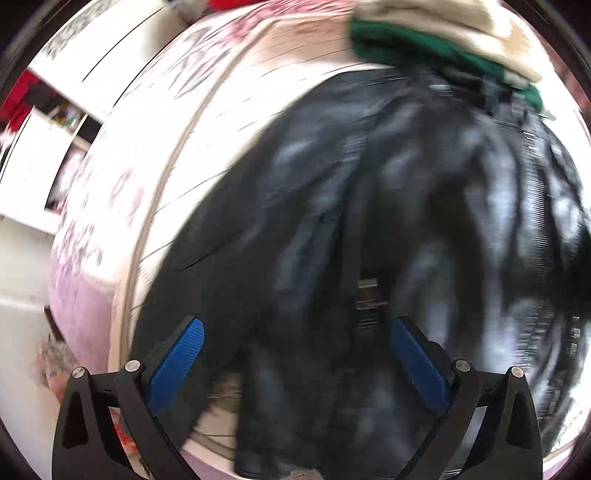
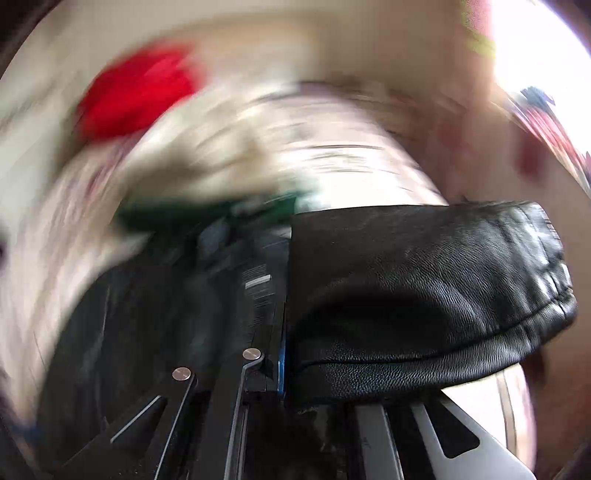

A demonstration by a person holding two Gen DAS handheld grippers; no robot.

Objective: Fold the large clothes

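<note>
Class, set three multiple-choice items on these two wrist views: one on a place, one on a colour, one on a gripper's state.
1. Where is the green garment?
A. under the beige one
B. on the floor
C. in the left gripper

2. The left gripper's pads are:
A. red
B. blue
C. yellow

3. The right gripper is:
A. wide open
B. out of view
C. shut on the black leather jacket

Key: 1 A, beige lies on top; 2 B, blue faces show; 3 C, leather is pinched between the fingers.
</note>
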